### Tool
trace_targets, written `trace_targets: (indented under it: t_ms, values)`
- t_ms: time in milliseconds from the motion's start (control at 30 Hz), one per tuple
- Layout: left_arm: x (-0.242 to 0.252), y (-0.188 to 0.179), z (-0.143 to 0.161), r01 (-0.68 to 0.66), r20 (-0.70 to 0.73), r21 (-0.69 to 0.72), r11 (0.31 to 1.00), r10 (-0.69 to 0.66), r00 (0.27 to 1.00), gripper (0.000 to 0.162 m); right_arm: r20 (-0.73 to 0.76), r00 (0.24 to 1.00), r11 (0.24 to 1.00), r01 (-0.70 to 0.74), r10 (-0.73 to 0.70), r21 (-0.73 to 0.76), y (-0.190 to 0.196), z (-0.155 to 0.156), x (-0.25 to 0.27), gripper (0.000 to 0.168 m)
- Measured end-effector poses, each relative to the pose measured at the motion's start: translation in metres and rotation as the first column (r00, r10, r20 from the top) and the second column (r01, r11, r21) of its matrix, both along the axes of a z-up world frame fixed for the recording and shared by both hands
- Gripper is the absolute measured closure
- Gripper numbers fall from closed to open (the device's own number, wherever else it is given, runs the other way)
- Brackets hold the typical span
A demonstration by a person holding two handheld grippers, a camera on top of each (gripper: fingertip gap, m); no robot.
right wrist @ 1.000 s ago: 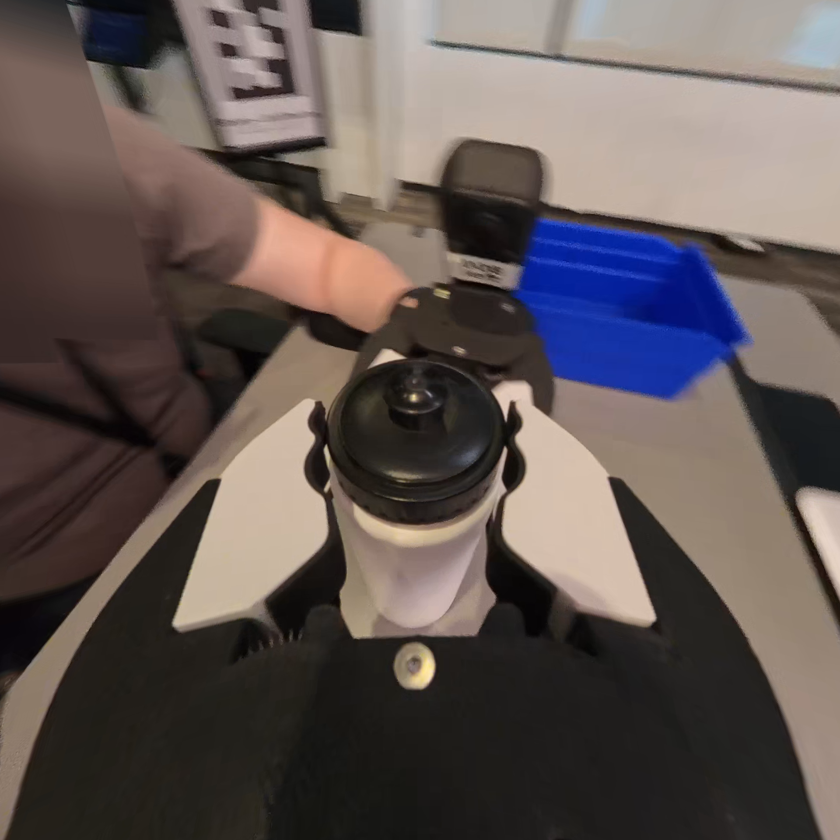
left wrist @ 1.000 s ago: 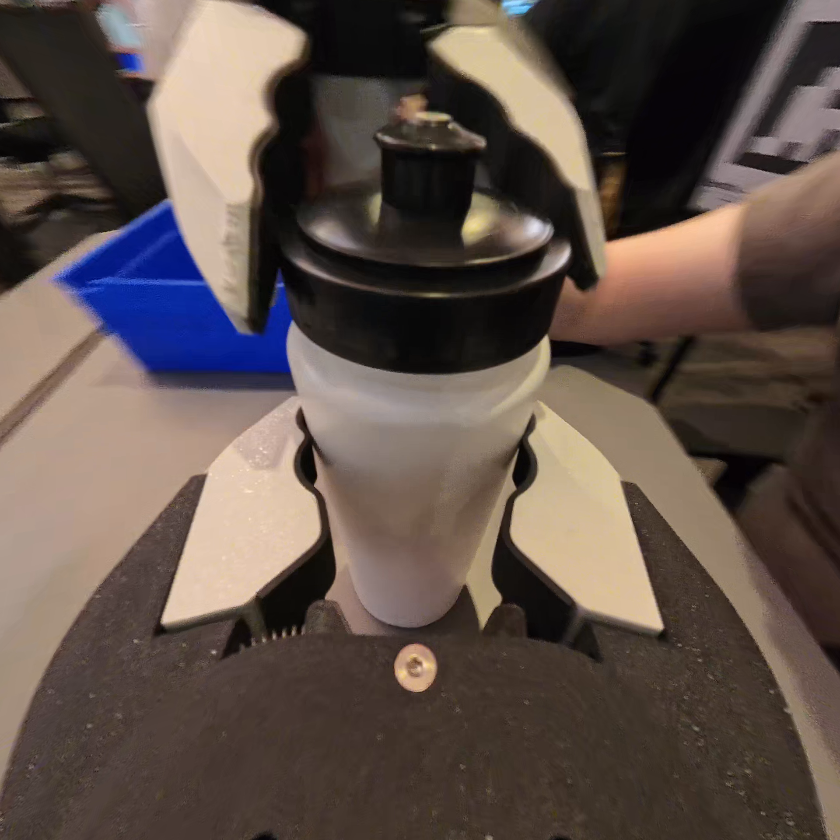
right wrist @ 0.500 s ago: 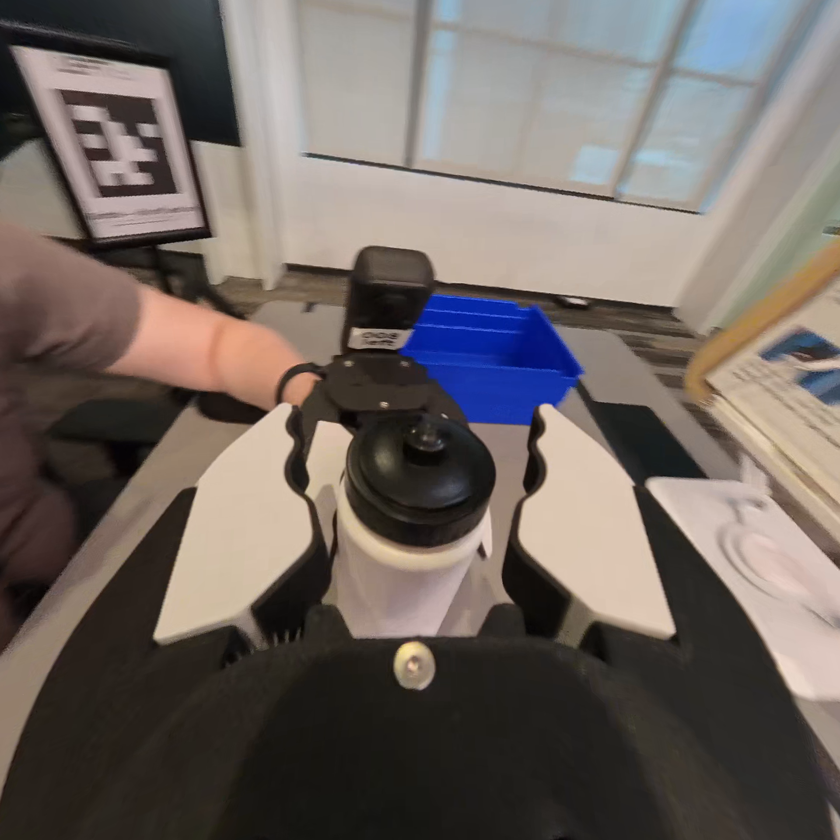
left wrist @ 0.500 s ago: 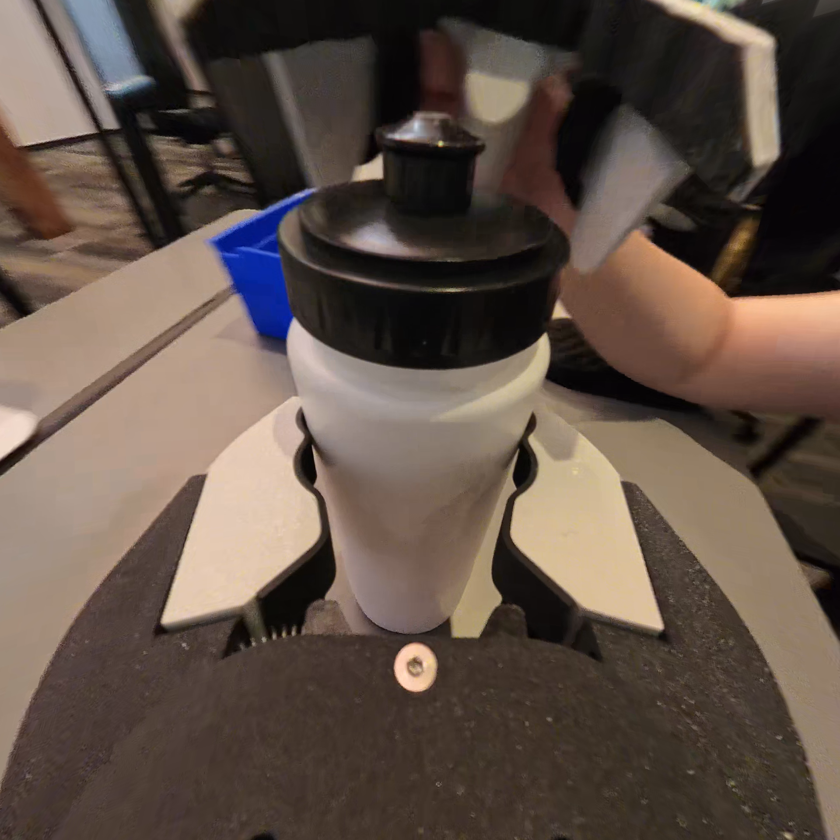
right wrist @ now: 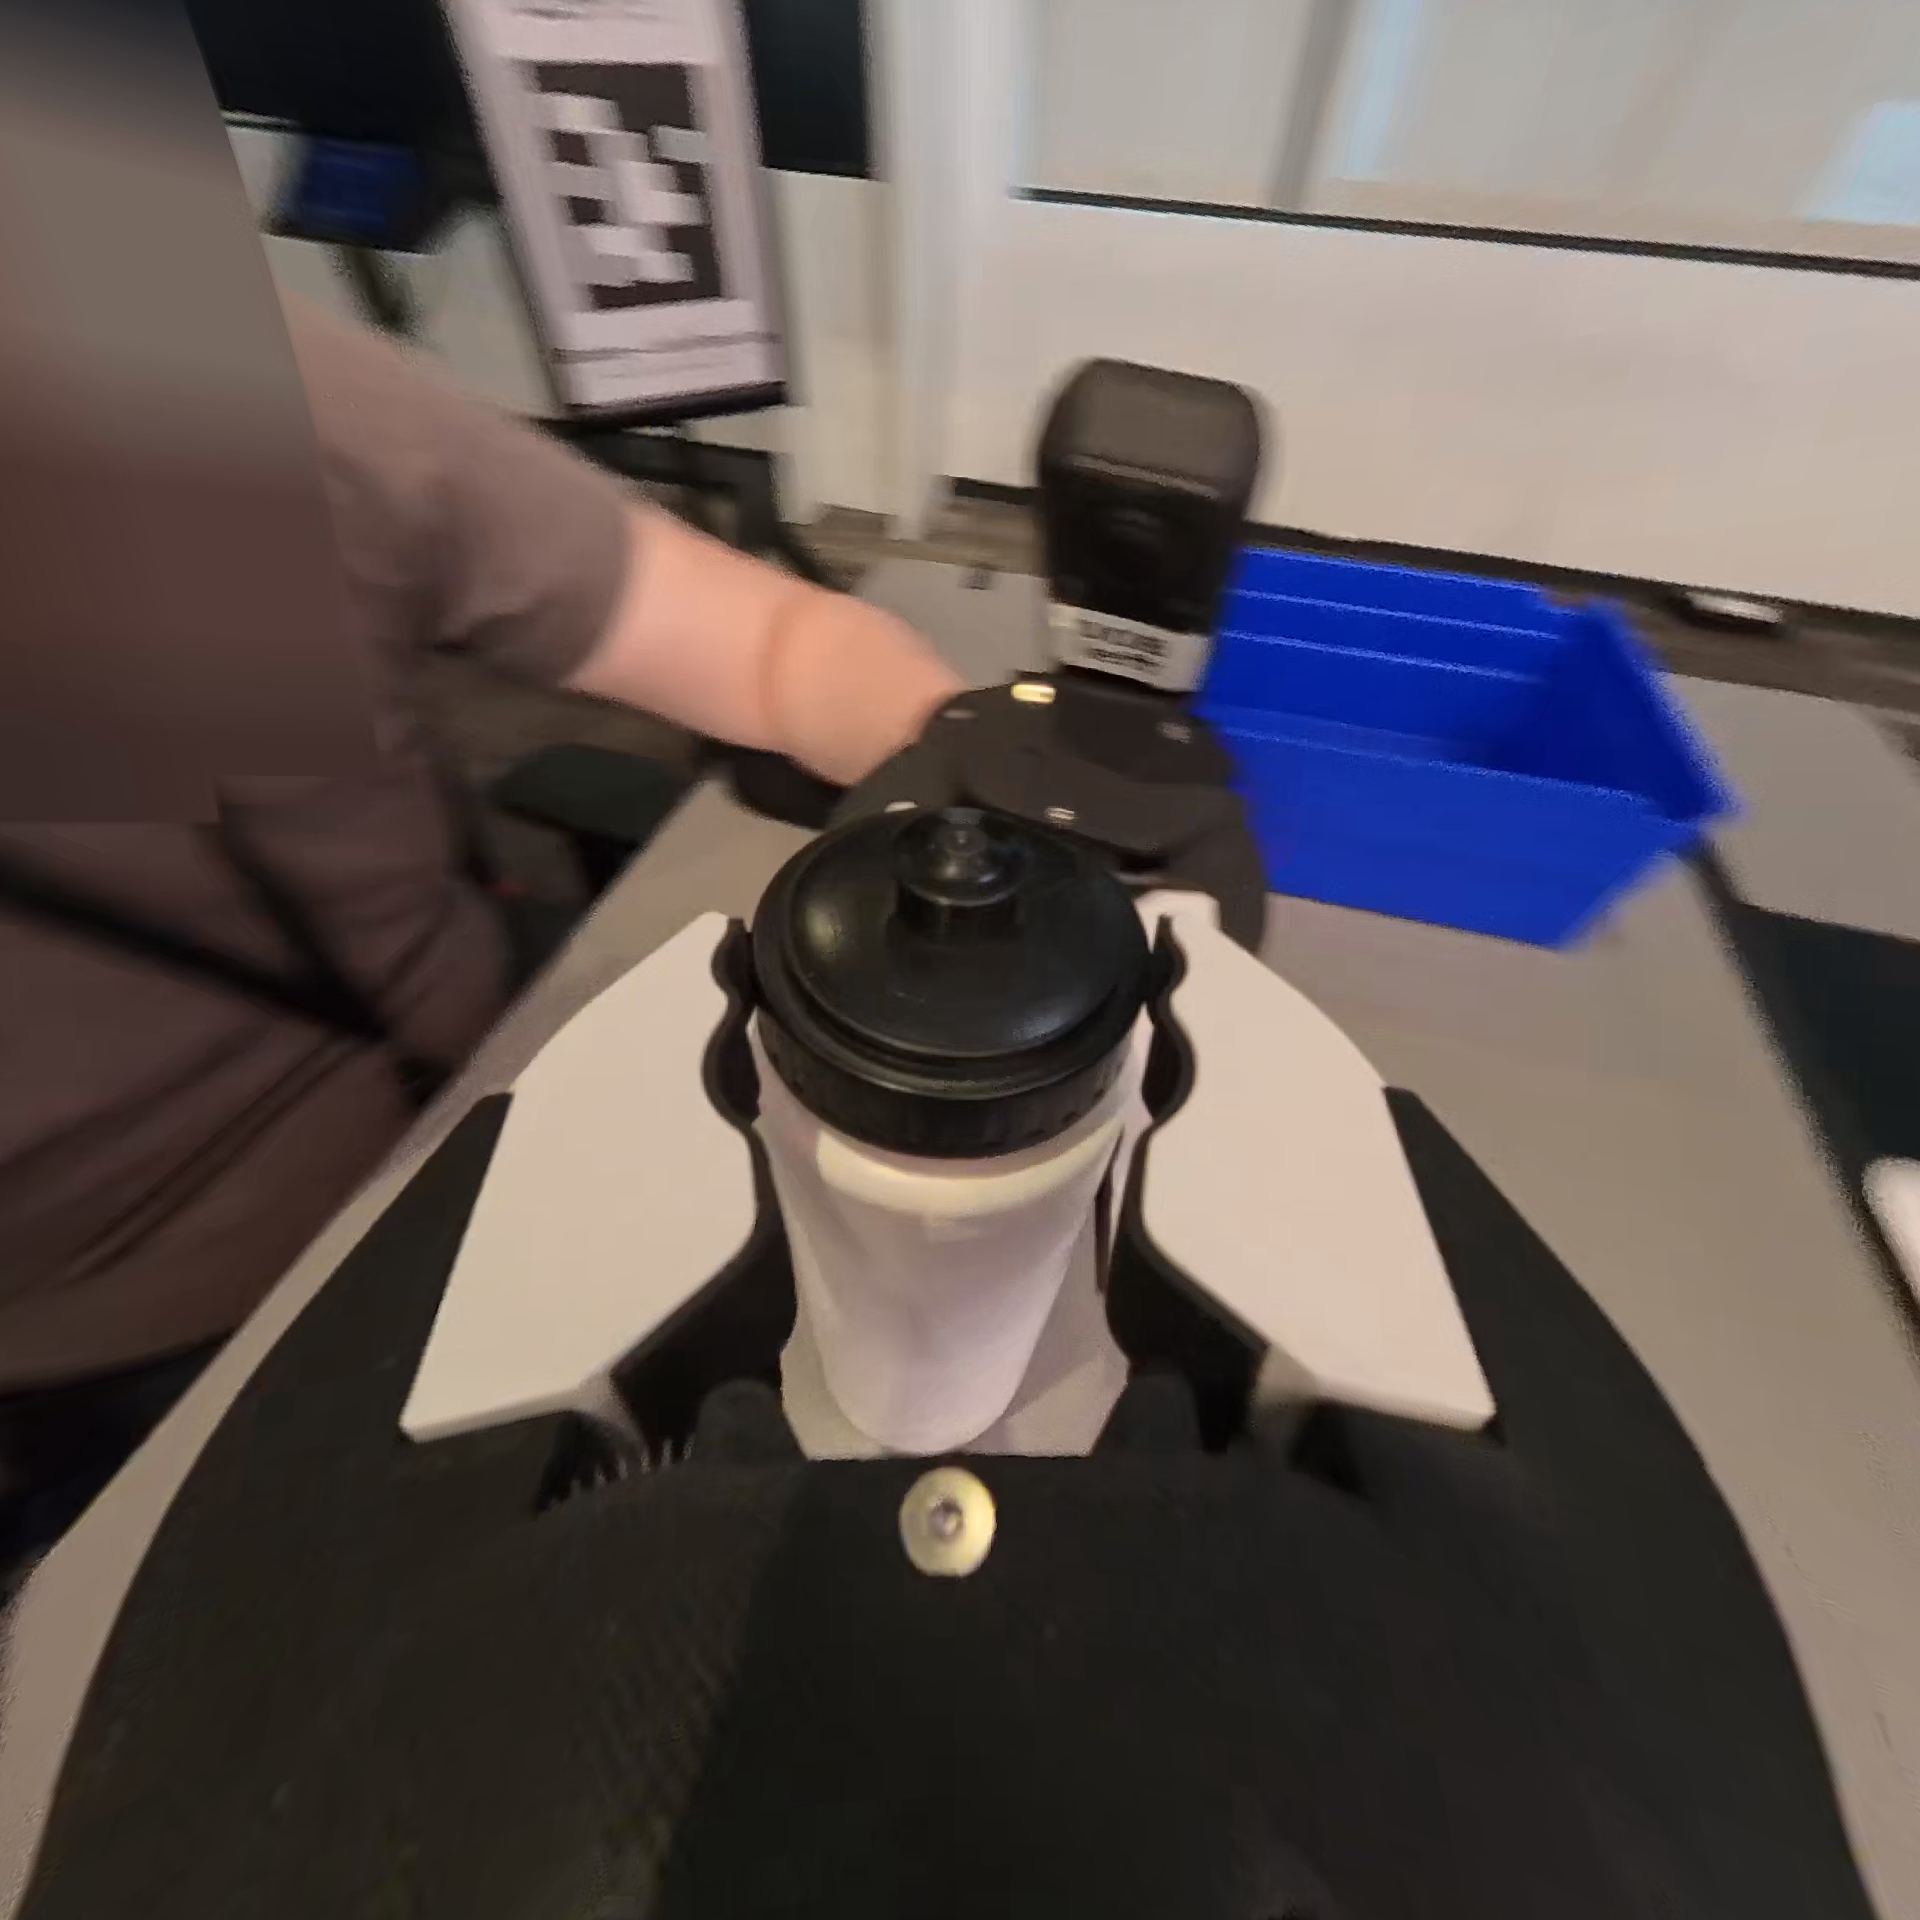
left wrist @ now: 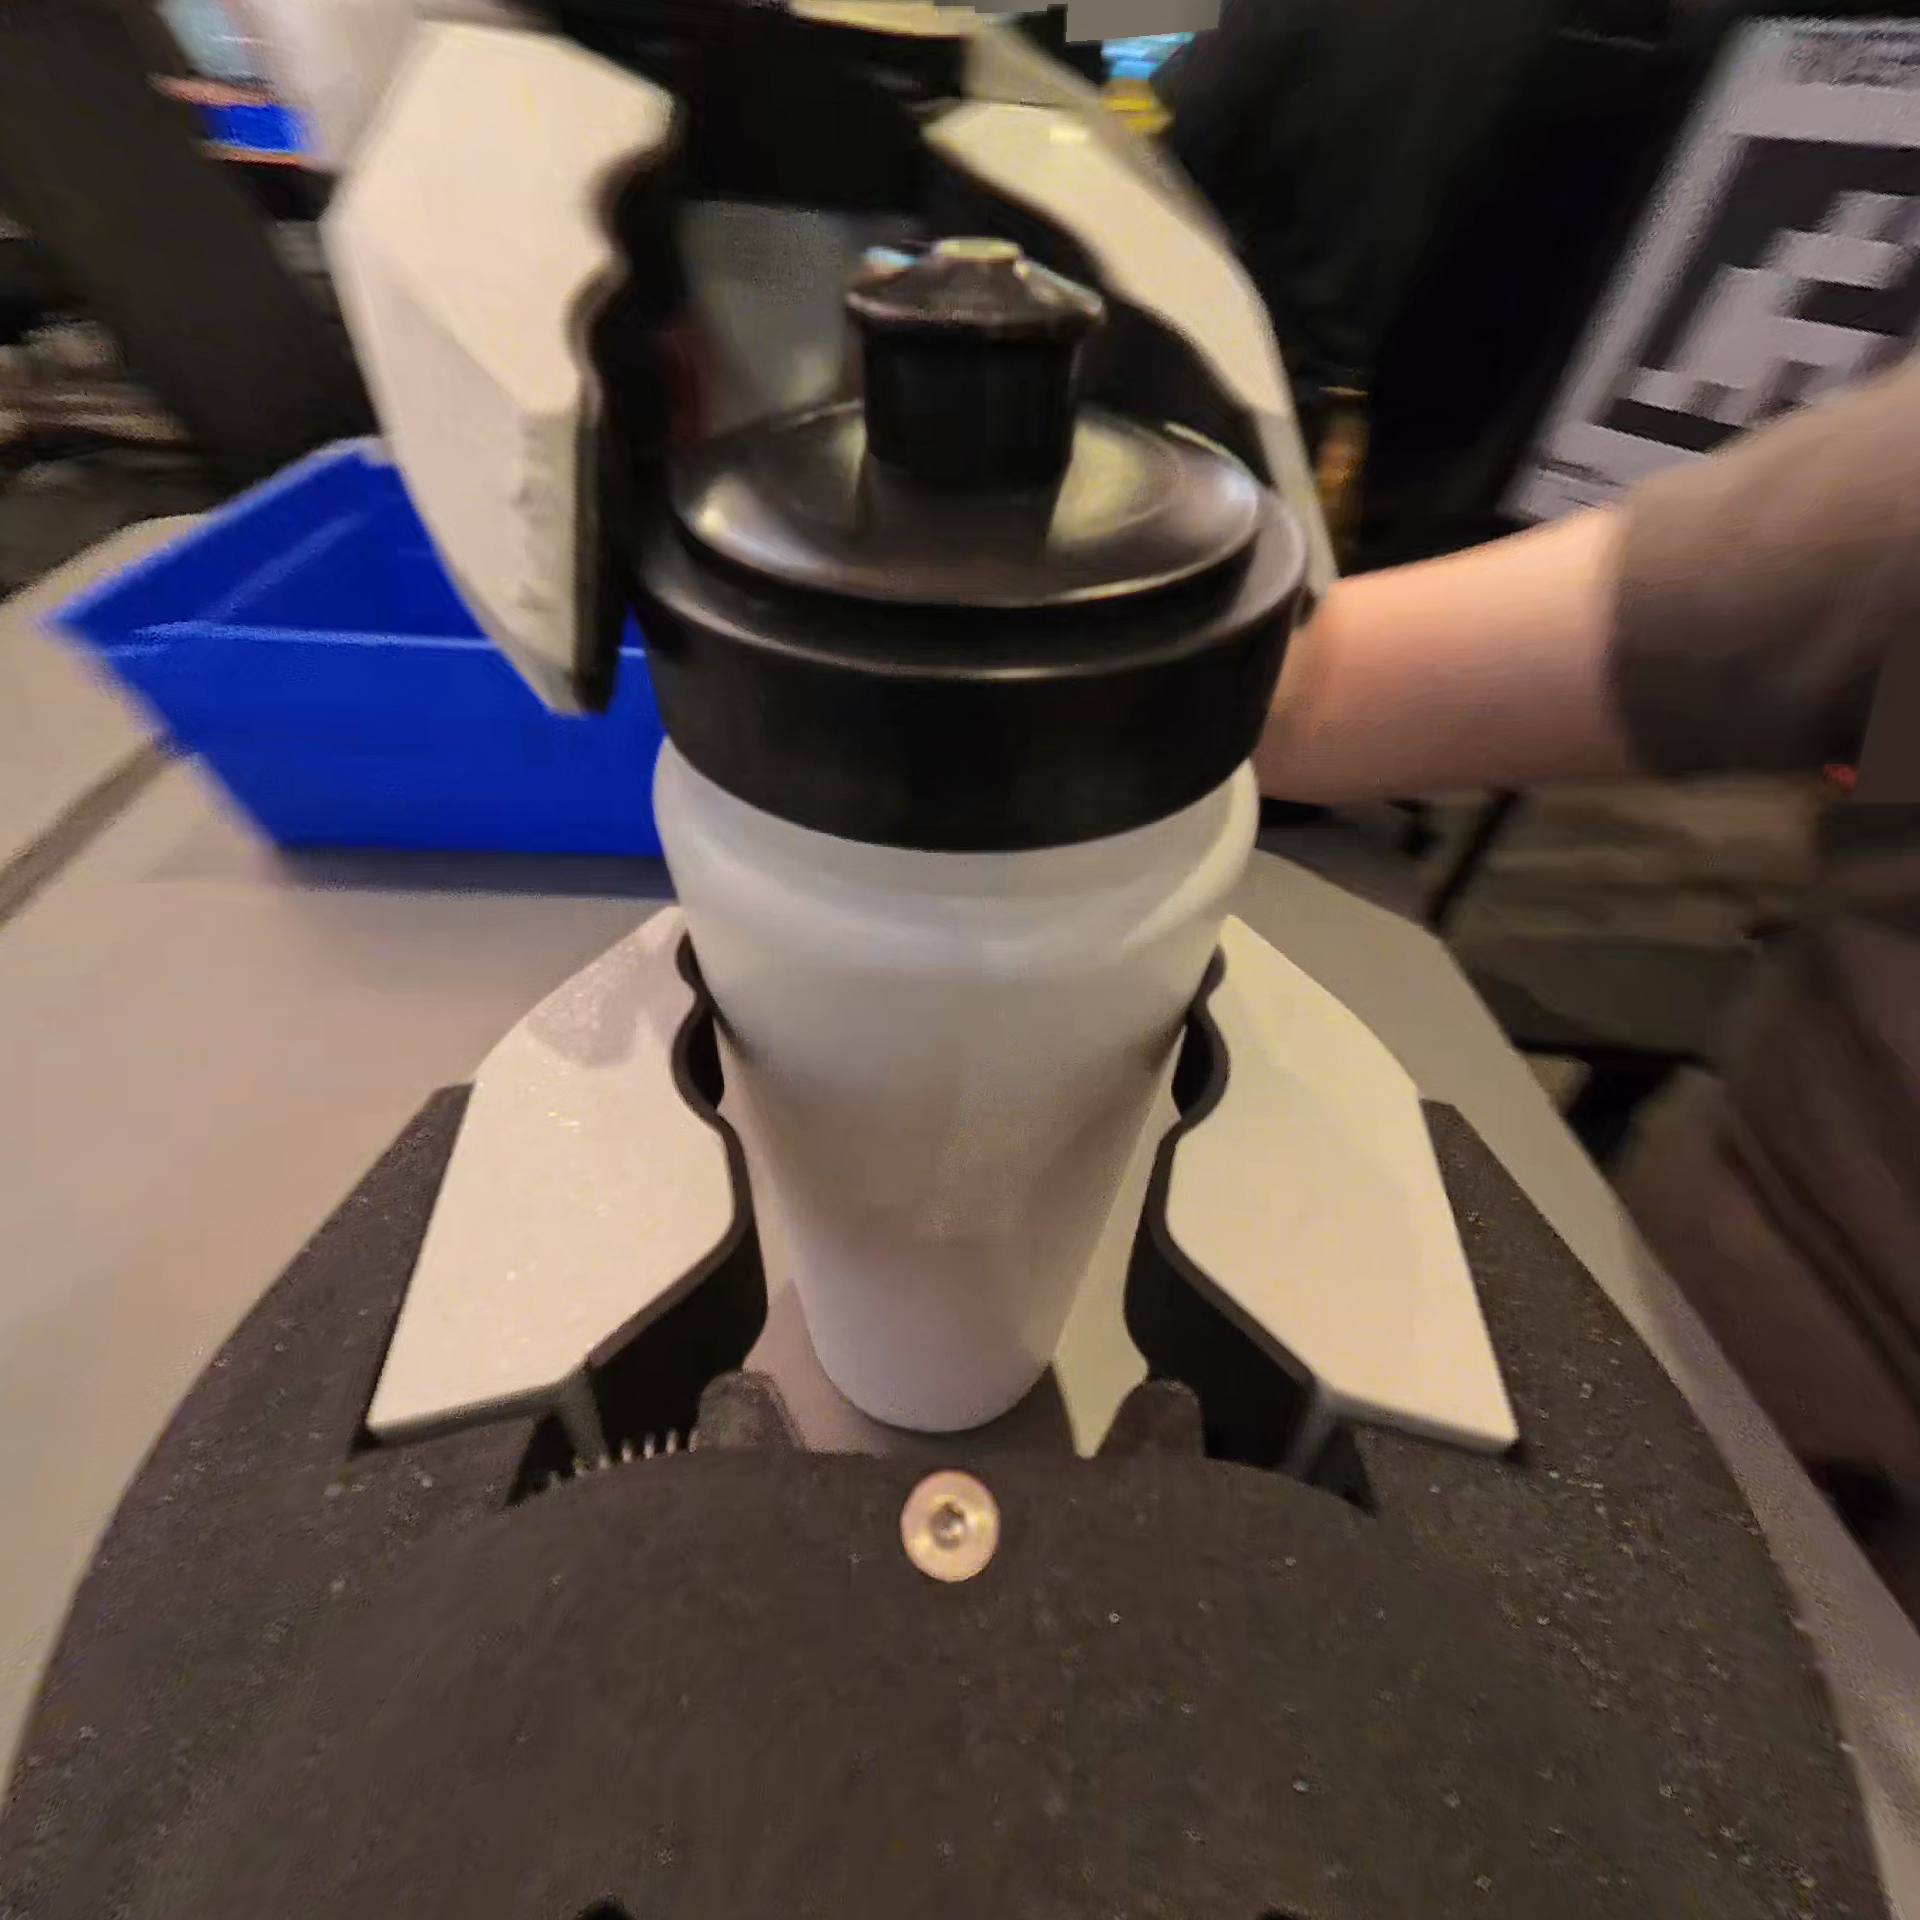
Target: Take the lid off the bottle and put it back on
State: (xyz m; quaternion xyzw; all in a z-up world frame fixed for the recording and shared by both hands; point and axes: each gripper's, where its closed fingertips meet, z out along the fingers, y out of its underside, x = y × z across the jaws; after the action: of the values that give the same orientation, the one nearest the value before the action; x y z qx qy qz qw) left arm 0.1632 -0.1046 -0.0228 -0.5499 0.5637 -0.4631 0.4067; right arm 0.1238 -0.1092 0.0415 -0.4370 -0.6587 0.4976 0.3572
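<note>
Black lid (right wrist: 951, 987) on one white bottle (left wrist: 940, 1091), two grippers clamping

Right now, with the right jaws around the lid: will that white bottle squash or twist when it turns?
The white bottle looks like thin translucent plastic, so it may flex under the squeeze. It is probably light; no liquid shows through. The left gripper holds it at the narrowed waist, which should resist twisting. The lid has a ribbed rim, so slip seems unlikely.

A blue bin (right wrist: 1455, 769) sits on the grey table (right wrist: 1507, 1039), a checkered marker board (right wrist: 634, 197) behind
</note>
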Motion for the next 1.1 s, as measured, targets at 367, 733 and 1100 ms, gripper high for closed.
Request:
trace_targets:
  t_ms: [367, 733, 1100]
  values:
    - [0.007, -0.015, -0.002, 0.042, -0.025, 0.036, 0.998, -0.042, 0.999, 0.076, -0.072, 0.997, 0.999, -0.016, 0.013, -0.041, -0.005, 0.007, -0.006, 0.07]
    - [-0.026, 0.079, 0.001, -0.479, 0.022, 0.003, 0.878, 0.479, 0.877, 0.075, -0.053, 0.822, 0.823, 0.569, -0.568, 0.003, 0.086, 0.0, -0.023, 0.076]
    - [-0.002, -0.018, -0.003, 0.11, -0.059, 0.051, 0.993, -0.107, 0.993, 0.075, -0.057, 0.986, 0.984, -0.158, 0.154, -0.077, -0.02, 0.0, 0.0, 0.094]
